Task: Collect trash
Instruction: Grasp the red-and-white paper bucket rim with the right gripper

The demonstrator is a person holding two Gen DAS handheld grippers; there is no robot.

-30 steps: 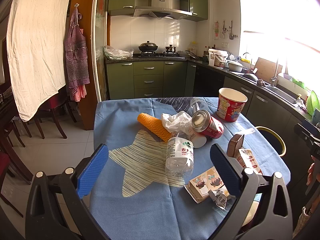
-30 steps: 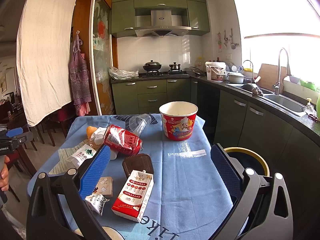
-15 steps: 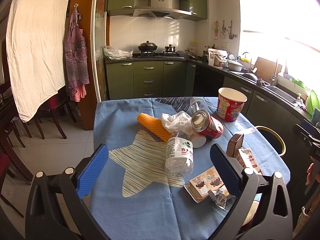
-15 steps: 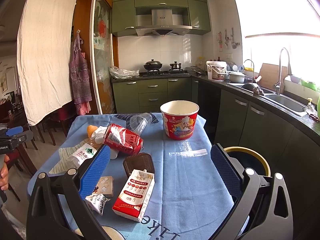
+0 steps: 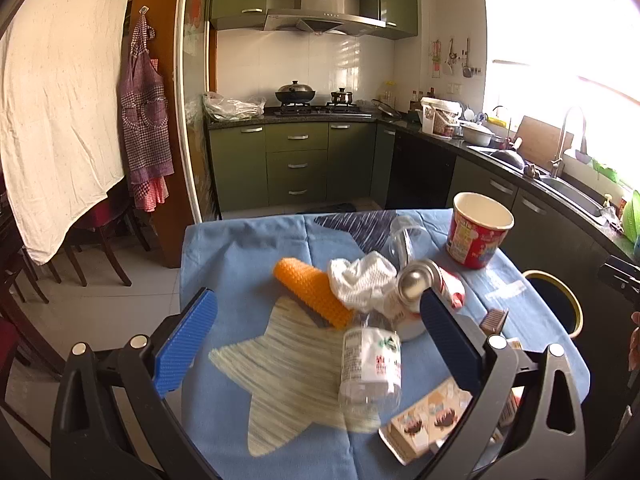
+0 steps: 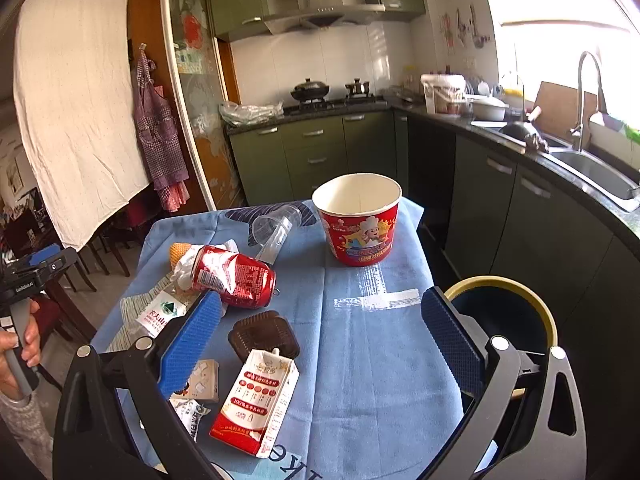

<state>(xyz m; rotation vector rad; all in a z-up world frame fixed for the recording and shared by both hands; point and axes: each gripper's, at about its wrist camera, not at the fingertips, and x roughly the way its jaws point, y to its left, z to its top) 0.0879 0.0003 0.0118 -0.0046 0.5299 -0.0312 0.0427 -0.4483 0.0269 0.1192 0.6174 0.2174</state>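
The trash lies scattered on the blue tablecloth (image 6: 384, 360). In the left wrist view a clear plastic bottle (image 5: 371, 364) lies on its side between the two blue fingers (image 5: 186, 342), nearer the right-hand one, its neck pointing away toward a crumpled white tissue (image 5: 360, 280) and an orange mesh sleeve (image 5: 312, 294). Just past the right-hand fingertip lies a red can (image 5: 428, 286), its silver end facing the camera; beyond it a clear plastic cup (image 5: 404, 232) lies on its side and a red paper bucket (image 5: 476, 230) stands upright. A small printed carton (image 5: 424, 424) sits below the right-hand finger. The left gripper (image 5: 318, 344) is spread wide and holds nothing. Compared with a second ago, it has moved forward and lower: the bottle and can now sit closer in and the bottle reaches deeper between the fingers.

In the right wrist view the right gripper (image 6: 320, 340) is likewise spread wide and empty. Between its fingers lie a brown ridged tray (image 6: 264, 334) and a red-and-white milk carton (image 6: 258, 404), the carton closest to the camera. The can (image 6: 234, 276) lies just beyond the left-hand fingertip, the bucket (image 6: 358, 220) farther ahead. A yellow-rimmed bin (image 6: 504, 312) stands off the table edge behind the right-hand finger. This gripper has also come closer to the table than before, so the bucket and can loom larger. At the left edge a hand (image 6: 20, 344) grips the other gripper's handle.
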